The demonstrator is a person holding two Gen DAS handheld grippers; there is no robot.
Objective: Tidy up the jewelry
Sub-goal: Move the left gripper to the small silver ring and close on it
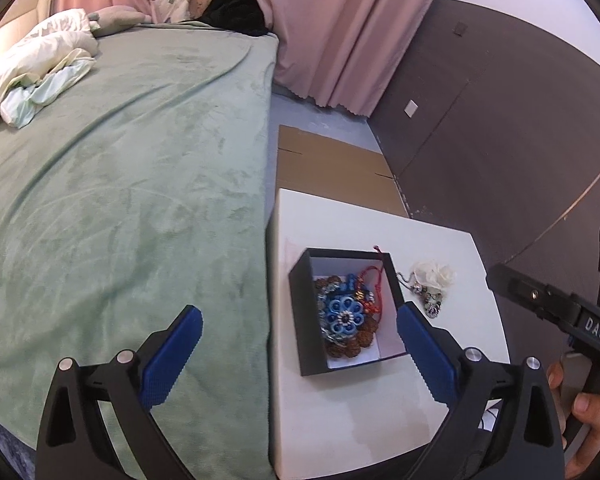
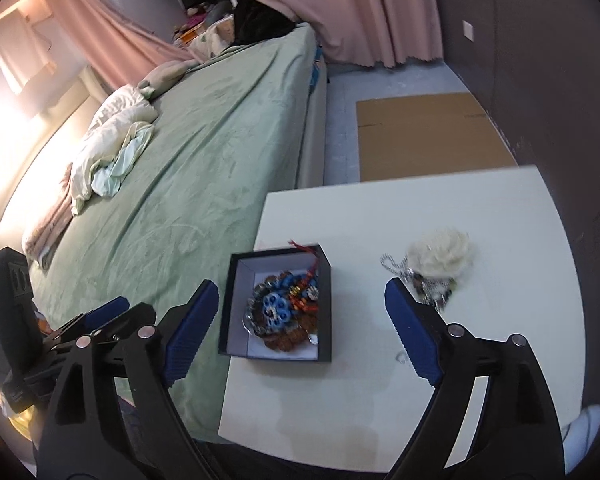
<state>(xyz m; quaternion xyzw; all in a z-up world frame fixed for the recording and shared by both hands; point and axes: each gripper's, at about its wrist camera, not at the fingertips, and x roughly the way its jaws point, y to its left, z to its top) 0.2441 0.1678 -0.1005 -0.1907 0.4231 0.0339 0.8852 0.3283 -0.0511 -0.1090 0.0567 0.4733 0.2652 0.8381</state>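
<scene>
Hovering above the jewelry box [image 2: 278, 308], both grippers' fingers [image 2: 192, 332] gape empty.

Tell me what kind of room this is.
A bedroom, most likely. A wide bed under a green blanket fills the left side, with rumpled bedding at its far end and pink curtains beyond. The jewelry box sits on a small white table beside the bed.
</scene>
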